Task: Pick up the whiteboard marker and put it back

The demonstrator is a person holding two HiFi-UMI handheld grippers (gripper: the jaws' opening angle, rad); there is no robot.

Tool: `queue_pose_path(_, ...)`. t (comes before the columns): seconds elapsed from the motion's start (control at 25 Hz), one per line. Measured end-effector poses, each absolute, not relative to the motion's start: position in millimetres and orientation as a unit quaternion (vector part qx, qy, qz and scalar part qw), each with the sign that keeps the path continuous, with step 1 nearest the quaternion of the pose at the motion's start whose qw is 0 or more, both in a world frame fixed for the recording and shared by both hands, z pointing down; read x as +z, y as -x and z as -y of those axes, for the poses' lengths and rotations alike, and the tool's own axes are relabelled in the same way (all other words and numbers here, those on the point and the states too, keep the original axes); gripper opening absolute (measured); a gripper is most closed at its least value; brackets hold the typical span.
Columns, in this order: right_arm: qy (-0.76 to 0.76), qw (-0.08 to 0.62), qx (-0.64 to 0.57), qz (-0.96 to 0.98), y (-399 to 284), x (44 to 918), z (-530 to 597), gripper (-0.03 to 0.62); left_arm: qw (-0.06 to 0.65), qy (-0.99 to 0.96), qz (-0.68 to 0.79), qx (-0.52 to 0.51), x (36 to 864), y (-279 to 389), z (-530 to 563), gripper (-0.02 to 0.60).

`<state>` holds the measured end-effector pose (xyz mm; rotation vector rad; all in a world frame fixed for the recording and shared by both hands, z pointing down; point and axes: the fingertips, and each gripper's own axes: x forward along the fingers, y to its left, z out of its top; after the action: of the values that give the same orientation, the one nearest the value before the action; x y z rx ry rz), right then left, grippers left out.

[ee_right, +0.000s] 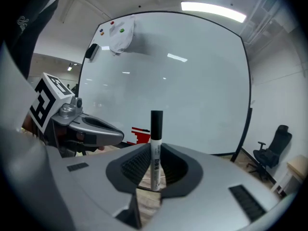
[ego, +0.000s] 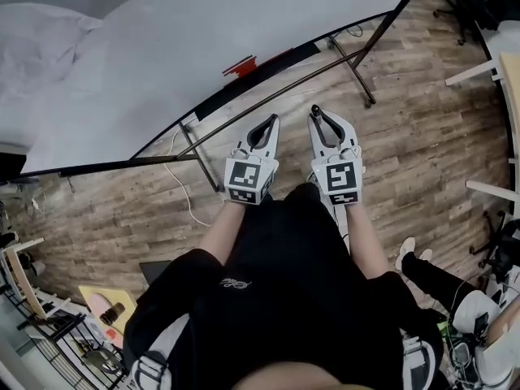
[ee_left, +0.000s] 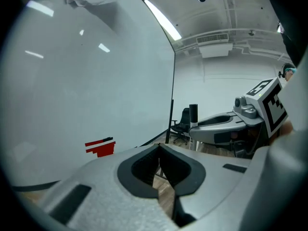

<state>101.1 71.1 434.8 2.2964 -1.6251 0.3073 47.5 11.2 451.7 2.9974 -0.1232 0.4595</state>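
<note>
Two grippers sit side by side below me in the head view, both pointing towards the whiteboard (ego: 203,31) and hanging above the wood floor (ego: 406,161). My right gripper (ee_right: 155,148) is clamped on the whiteboard marker (ee_right: 155,143). The pen stands upright between the ribbed pads, its black cap sticking up above the jaws and its white barrel running down through the gap. My left gripper (ee_left: 159,148) carries nothing; its jaw tips meet, and only floorboards show through the hollow behind them. The one holder here is the black ledge (ego: 284,58) along the whiteboard's bottom edge. Near the middle of that edge sits a red block (ee_left: 101,149) with a thinner red bar over it, dark at one end. I cannot tell whether it rests on the ledge or sticks to the board just above. The marker is well apart from the ledge. A white cloth (ee_right: 119,35) hangs at the whiteboard's top edge near its left corner, and a black office chair (ee_right: 270,148) stands past the board's right edge.
</note>
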Motion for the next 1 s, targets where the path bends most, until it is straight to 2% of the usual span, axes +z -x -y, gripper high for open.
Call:
queue_pose_path(0.32,-0.781,0.138,0.106,0.6,-141,437,-110,0.055,0.064,-0.979,0.104,0.162,456,-76,-43,0.006)
queue_pose_path(0.52,-0.772,0.133,0.102,0.613,-161,433,-94,0.055,0.069,-0.975,0.133,0.164,458,-89,-26,0.006)
queue_pose_path(0.76,-0.738,0.207,0.076,0.638,-160,443,-56,0.055,0.098,-0.97,0.162,0.154,473,-90,5,0.008)
queue_pose_path(0.88,-0.698,0.282,0.036,0.658,-159,441,-30,0.055,0.131,-0.963,0.185,0.148,480,-86,24,0.006)
queue_pose_path(1.0,-0.659,0.355,0.01,0.663,-160,447,-8,0.055,0.121,-0.964,0.187,0.144,476,-80,44,0.007)
